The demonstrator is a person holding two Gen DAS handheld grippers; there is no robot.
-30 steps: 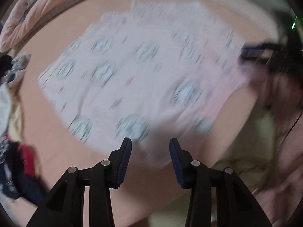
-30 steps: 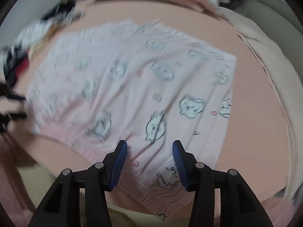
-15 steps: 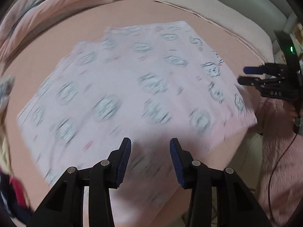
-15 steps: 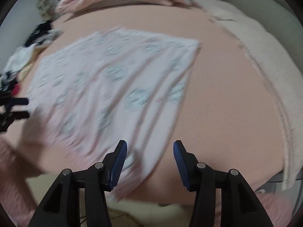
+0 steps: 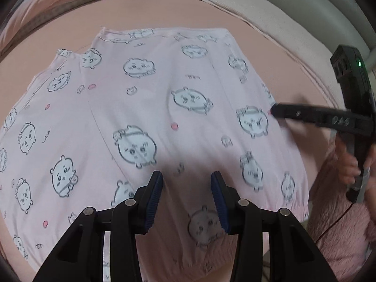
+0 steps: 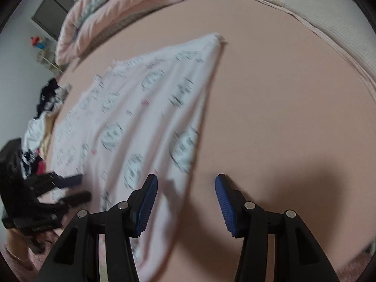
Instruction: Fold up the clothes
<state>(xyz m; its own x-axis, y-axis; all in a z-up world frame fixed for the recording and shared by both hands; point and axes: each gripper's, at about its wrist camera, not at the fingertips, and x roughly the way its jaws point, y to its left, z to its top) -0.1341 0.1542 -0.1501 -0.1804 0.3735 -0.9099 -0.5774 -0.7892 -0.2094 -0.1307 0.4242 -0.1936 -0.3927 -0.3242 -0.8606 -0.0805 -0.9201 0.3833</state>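
A pale pink garment [image 5: 150, 108] printed with cartoon faces lies spread flat on a peach bed sheet [image 6: 277, 98]. My left gripper [image 5: 186, 199] hovers open over its near gathered hem, nothing between the blue pads. In the left wrist view the right gripper [image 5: 273, 112] comes in from the right, its tips at the garment's right edge. From the right wrist view the right gripper [image 6: 185, 202] is open above the garment's [image 6: 131, 117] right edge, and the left gripper [image 6: 80, 188] shows at lower left, open.
A rolled pink duvet [image 6: 112, 16] lies along the far side of the bed. A heap of dark and white clothes [image 6: 40, 122] sits at the left edge. A beige blanket [image 6: 329, 18] borders the right. A pink fuzzy sleeve [image 5: 340, 223] is at lower right.
Both grippers have swung rightwards across the garment and stayed open. The right gripper now sits at the garment's right edge, over more bare sheet.
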